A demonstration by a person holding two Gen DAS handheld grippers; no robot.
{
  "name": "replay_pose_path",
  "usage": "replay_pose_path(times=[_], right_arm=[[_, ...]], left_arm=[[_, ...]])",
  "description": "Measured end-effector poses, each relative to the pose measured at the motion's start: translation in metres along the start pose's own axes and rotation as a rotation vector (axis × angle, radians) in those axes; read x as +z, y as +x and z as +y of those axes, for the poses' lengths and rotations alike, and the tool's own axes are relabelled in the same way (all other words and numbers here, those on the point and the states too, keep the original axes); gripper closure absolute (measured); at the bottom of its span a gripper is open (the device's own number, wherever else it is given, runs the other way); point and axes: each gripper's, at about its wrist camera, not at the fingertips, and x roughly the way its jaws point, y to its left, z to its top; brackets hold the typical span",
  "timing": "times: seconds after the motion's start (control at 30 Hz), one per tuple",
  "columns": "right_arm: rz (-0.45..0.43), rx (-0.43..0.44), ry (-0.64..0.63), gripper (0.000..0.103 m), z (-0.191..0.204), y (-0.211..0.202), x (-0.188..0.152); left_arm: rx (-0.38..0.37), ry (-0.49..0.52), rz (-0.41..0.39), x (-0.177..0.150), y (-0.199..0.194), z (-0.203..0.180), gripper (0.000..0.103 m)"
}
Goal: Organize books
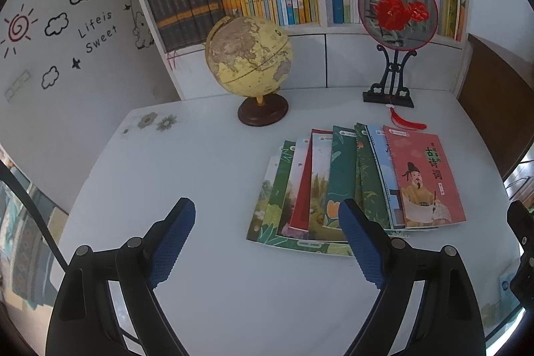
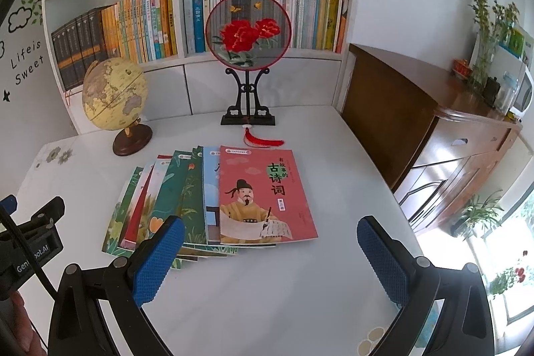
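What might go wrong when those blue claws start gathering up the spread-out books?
1. The fanned books overlap loosely, so gripping the pink top book may drag its neighbours askew.
2. They lie flat on the white table, leaving little edge to pinch; the open right gripper might slip.
3. The red tassel almost touches the pink book's far edge and could snag.

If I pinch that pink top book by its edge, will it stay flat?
Probably not: the pink book looks thin and soft-covered, so it may sag. Its glossy-looking cover may slide on the fanned books beneath.
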Motion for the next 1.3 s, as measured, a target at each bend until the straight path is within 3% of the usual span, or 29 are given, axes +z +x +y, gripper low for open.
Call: replay_pose_path(times=[0.27, 0.4, 0.53, 0.63, 0.7, 0.83, 0.9, 1.03, 1.13, 1.2, 1.3], right_arm=[[-0.006, -0.008, 0.007, 0.000, -0.025, 0.022, 0.006], [0.023, 0.017, 0.052, 0.000, -0.049, 0.049, 0.011], [0.049, 0.061, 0.039, 0.000, -0.063, 0.086, 0.017], [0.095, 0.176, 0.046, 0.000, -0.071, 0.125, 0.017], [0.143, 0.225, 0.063, 0.006, -0.076, 0.154, 0.013], [0.192, 0.270, 0.089, 0.006, -0.091, 0.202, 0.005], [0.226, 0.276, 0.110, 0.008, -0.099, 0.221, 0.001], [0.264, 0.259, 0.113, 0.008, -0.108, 0.252, -0.006], [0.282, 0.250, 0.095, 0.016, -0.109, 0.263, -0.010], [0.301, 0.249, 0.084, 0.027, -0.109, 0.270, -0.013], [0.319, 0.252, 0.083, 0.033, -0.112, 0.278, -0.016]], left_arm=[[-0.045, 0.008, -0.010, 0.011, 0.017, -0.020, 0.016], [-0.045, 0.015, 0.028, 0.022, 0.039, -0.041, 0.016], [-0.101, 0.034, 0.051, 0.028, 0.070, -0.071, 0.016], [-0.210, 0.034, 0.079, 0.024, 0.100, -0.097, 0.016], [-0.284, 0.012, 0.062, 0.020, 0.111, -0.107, 0.016], [-0.321, 0.036, 0.076, 0.010, 0.137, -0.138, 0.016], [-0.283, 0.061, 0.069, 0.005, 0.146, -0.150, 0.015], [-0.303, 0.087, 0.142, -0.002, 0.169, -0.170, 0.015], [-0.346, 0.103, 0.165, -0.007, 0.178, -0.179, 0.015], [-0.347, 0.111, 0.186, -0.010, 0.183, -0.183, 0.015], [-0.353, 0.108, 0.202, -0.014, 0.189, -0.185, 0.015]])
